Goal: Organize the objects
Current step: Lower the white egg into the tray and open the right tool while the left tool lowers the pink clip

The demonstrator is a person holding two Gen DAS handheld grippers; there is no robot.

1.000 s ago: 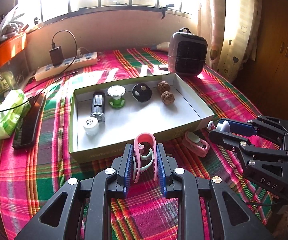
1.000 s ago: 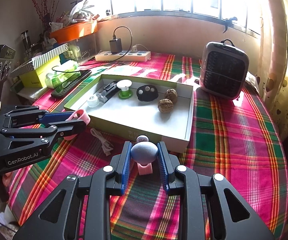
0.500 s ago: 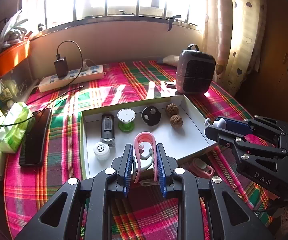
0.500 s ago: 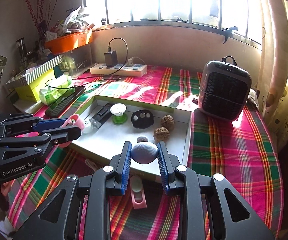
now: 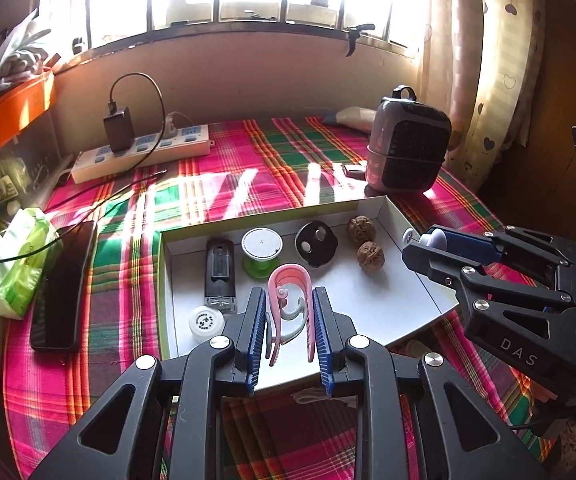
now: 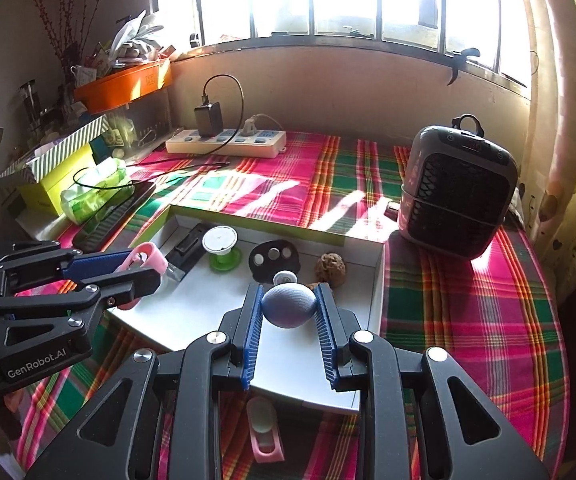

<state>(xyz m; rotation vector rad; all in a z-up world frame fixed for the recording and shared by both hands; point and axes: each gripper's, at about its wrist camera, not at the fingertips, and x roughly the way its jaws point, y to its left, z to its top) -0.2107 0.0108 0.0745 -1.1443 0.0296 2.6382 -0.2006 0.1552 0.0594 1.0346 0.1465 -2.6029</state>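
Black claws angled down, both gripping

Both claws have carried their loads forward from above the plaid cloth to over the white box: the left claw with its pink clip, the right claw with its blue-grey ball.

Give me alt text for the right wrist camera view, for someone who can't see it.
The right gripper clamps a blue-grey egg-shaped object above a shallow white cardboard tray on a red and green plaid tablecloth. The left gripper, at left, holds a pink plastic clip over the tray. A grey portable heater stands behind, by a sunlit window.
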